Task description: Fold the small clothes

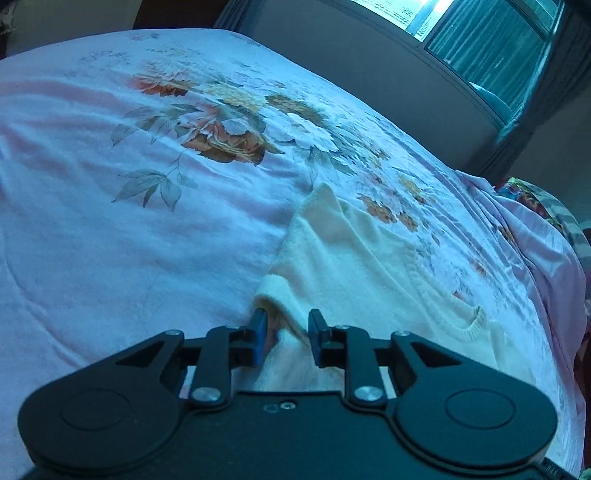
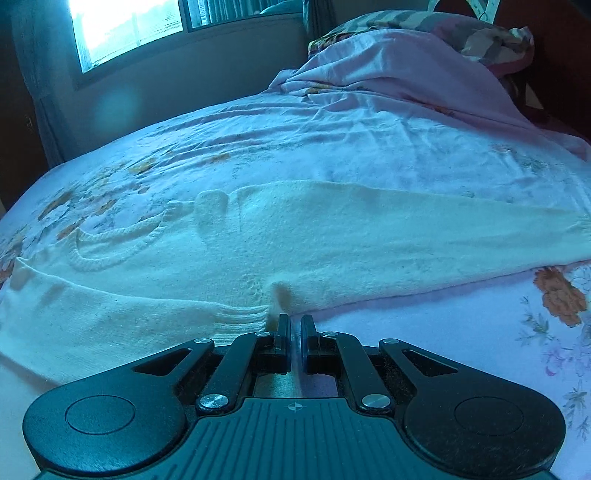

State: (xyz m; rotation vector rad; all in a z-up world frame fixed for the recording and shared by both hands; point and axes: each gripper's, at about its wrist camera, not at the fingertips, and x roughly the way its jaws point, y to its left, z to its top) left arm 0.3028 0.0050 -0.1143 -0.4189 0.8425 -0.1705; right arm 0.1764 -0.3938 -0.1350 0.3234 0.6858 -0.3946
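A cream knitted sweater (image 2: 295, 236) lies spread on the floral bed sheet (image 2: 332, 147), its ribbed neckline (image 2: 110, 251) at the left. It also shows in the left wrist view (image 1: 369, 266). My left gripper (image 1: 286, 325) is partly open, with sweater fabric and a ribbed cuff between its blue pads (image 1: 260, 332). My right gripper (image 2: 294, 325) is nearly shut, its jaws pinching a thin edge of the sweater's hem at the near side.
The pink floral sheet (image 1: 147, 184) covers the whole bed. A bunched pink blanket and patterned pillows (image 2: 424, 44) lie at the far right. A window (image 2: 122, 26) and grey wall stand beyond the bed.
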